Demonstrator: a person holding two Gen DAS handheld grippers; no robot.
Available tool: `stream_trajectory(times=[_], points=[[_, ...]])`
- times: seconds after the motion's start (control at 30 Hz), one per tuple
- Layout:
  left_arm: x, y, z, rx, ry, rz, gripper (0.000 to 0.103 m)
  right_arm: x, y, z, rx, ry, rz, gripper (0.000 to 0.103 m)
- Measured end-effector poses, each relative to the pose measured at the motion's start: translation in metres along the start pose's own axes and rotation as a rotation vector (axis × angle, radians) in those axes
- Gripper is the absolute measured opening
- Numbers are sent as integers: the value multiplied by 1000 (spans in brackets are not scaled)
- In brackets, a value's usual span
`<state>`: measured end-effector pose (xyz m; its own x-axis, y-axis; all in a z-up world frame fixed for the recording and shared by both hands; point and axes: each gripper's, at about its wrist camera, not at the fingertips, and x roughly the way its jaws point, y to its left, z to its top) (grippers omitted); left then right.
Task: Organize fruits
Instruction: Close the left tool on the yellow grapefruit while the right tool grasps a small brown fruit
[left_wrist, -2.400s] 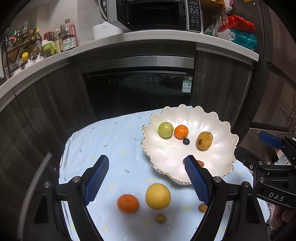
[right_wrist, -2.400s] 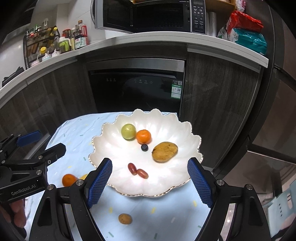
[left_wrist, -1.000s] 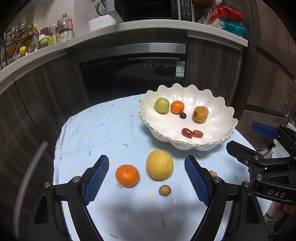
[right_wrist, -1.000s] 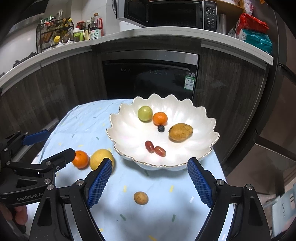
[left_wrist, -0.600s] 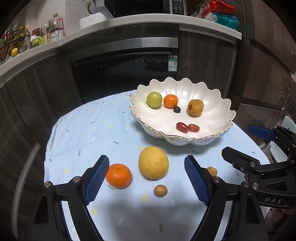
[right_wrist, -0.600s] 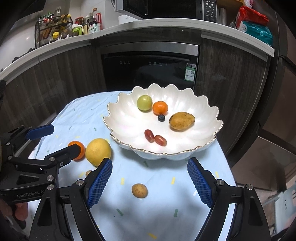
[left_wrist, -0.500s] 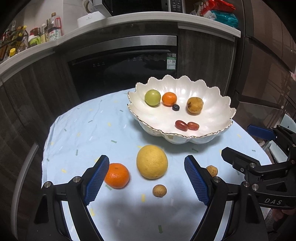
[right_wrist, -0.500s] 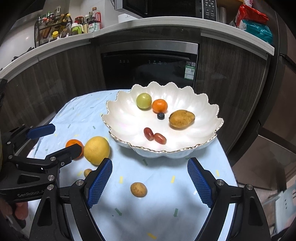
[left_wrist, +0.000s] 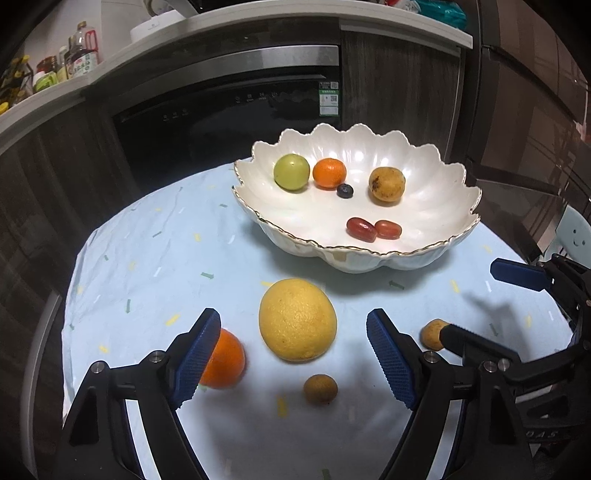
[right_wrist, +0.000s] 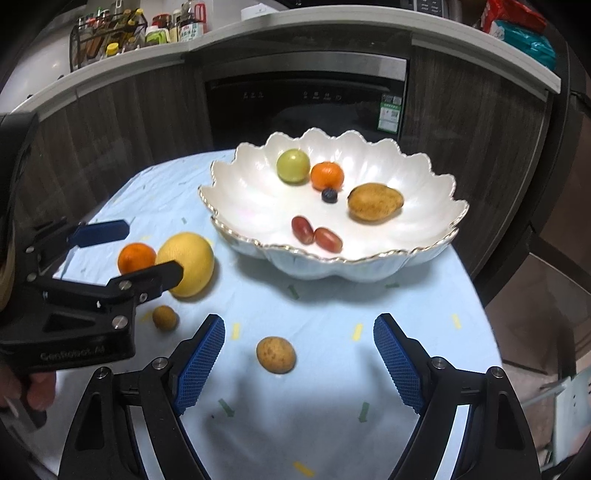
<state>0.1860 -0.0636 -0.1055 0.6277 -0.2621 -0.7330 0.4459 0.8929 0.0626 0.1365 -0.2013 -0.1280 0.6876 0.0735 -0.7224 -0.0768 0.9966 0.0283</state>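
A white scalloped bowl (left_wrist: 436, 254) (right_wrist: 236, 184) on the light blue cloth holds a green fruit (left_wrist: 291, 172), a small orange (left_wrist: 329, 172), a blueberry (left_wrist: 345, 190), a yellow-brown fruit (left_wrist: 386, 184) and two red grapes (left_wrist: 373, 229). In front of it lie a large yellow citrus (left_wrist: 297, 319) (right_wrist: 189, 263), an orange (left_wrist: 226, 360) (right_wrist: 136, 257) and two small brown fruits (left_wrist: 320, 389) (right_wrist: 276, 354). My left gripper (left_wrist: 293, 360) is open, its jaws either side of the yellow citrus, above the cloth. My right gripper (right_wrist: 298, 356) is open around one small brown fruit.
The round table (left_wrist: 147, 266) ends close behind the bowl, in front of a dark oven (left_wrist: 229, 110) and wood cabinets. Bottles (right_wrist: 140, 33) stand on the counter above. The right gripper's body (left_wrist: 517, 354) sits at the right of the left wrist view.
Both grippers have come down and nearer to the cloth. The loose fruits look larger and now lie between the jaws; the bowl has shifted up in both views.
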Motion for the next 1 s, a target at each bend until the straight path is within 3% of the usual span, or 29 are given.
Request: stream_trajectory(times=[0.5, 0.77, 1.0], points=[[35, -1, -2, 41, 34, -15, 71, 27, 4, -13, 2, 62, 54, 64], [48, -2, -6, 50, 61, -32, 58, 35, 5, -16, 7, 76, 59, 41], [49, -2, -9, 43, 61, -26, 55, 35, 9, -16, -12, 72, 65, 28]])
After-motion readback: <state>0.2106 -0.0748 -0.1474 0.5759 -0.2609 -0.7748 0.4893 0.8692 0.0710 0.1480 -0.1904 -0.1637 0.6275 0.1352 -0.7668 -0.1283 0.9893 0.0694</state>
